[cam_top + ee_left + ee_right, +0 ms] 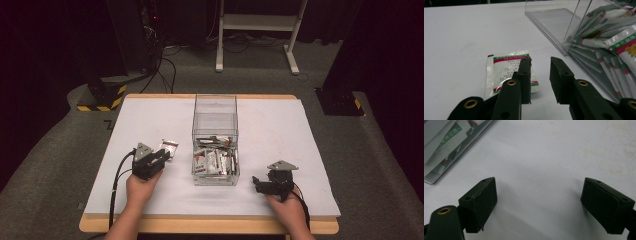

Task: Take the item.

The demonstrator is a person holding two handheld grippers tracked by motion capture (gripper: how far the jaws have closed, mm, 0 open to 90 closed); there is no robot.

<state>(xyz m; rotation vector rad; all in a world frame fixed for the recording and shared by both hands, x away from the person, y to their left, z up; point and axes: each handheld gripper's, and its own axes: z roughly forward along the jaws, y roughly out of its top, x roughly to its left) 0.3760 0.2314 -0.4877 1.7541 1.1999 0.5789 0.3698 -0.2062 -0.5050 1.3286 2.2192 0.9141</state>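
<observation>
High view: a clear acrylic box (215,140) mid-table holds sachets; one loose sachet (169,148) lies beside it toward the left edge, likely awaiting pickup. Left gripper (150,161) hovers over it, jaws parted and empty; right gripper (272,183) rests wide apart near the front edge.

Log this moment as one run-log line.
left gripper: open, over loose sachet | right gripper: open, over bare table | clear box: holds sachets

High view looks down over the table (270,125); both tool cameras skim close, sharing the clear box (574,27).
</observation>
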